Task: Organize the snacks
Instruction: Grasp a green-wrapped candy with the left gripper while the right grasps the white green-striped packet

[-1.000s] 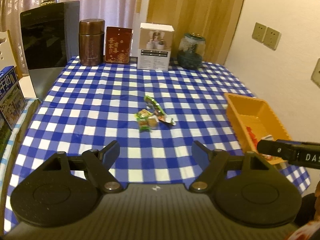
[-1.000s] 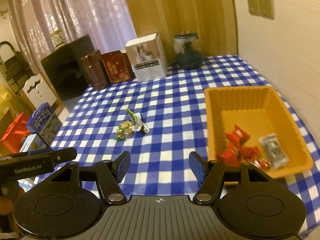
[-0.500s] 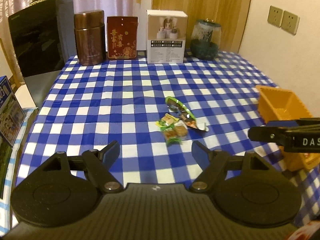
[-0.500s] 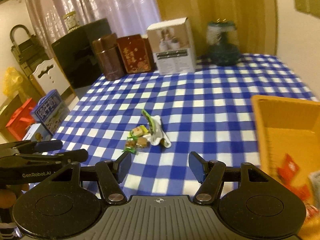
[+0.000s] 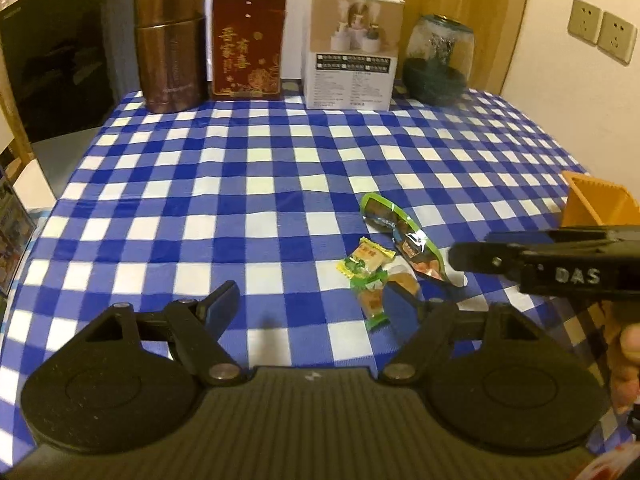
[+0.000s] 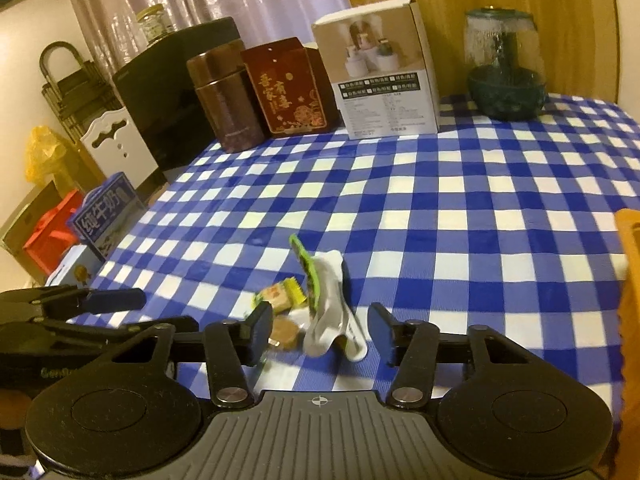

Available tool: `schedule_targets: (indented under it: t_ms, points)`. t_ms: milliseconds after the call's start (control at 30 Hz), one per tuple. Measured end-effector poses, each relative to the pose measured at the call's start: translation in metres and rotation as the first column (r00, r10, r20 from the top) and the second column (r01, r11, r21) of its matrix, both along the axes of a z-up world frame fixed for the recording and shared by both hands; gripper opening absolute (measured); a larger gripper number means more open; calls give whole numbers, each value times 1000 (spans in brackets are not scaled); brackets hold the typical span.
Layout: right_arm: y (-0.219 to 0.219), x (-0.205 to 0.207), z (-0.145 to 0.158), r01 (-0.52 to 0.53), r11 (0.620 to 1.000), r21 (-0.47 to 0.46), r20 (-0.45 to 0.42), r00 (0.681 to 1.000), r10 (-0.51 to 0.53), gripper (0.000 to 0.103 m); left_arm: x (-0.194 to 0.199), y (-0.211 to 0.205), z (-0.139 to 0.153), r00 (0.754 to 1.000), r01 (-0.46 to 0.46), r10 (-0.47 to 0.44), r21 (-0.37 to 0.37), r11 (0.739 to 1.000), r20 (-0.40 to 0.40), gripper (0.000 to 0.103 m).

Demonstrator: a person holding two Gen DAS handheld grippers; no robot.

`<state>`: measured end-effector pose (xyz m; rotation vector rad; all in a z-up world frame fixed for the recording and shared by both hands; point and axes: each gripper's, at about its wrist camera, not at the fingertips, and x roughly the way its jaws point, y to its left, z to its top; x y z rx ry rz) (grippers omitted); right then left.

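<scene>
A small heap of snacks lies on the blue checked tablecloth: a green-edged packet (image 5: 404, 236) and several small wrapped candies (image 5: 366, 264). In the right wrist view the packet (image 6: 326, 300) and candies (image 6: 280, 296) lie between the jaws of my open right gripper (image 6: 320, 328), low over them. My left gripper (image 5: 312, 304) is open and empty, just left of the heap, its right finger beside the candies. The right gripper's fingers (image 5: 520, 260) show from the right in the left wrist view. The orange basket (image 5: 596, 204) stands at the right.
At the table's back stand a brown canister (image 5: 170, 48), a red tin (image 5: 248, 48), a white box (image 5: 352, 48) and a glass jar (image 5: 438, 64). A black appliance (image 5: 60, 60) and boxes (image 6: 104, 216) sit off the left edge. The basket rim (image 6: 630, 260) is at right.
Both grippers have moved forward and down to the snack heap. The right gripper swung left away from the basket, and its jaws now flank the packet.
</scene>
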<state>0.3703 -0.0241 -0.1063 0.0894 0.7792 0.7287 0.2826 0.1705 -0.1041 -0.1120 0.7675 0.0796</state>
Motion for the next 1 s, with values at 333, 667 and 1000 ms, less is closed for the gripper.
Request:
schedule_targets:
  t_ms: [333,667,1000]
  points:
    - [24,23,-20,-32,998,-57,23,999,34,43,15,10,-20,999,-17,16,-31,999,-36,66]
    - [36,24,-31,-39,992,-124,35,998,43,27,18,2,-22,1000,19,-20,-54,998,-15,62]
    - [20,18,-21,35,987,-154,23,999,-32,27,31,-13,-32,996,91,-92,-43,995,-15,53]
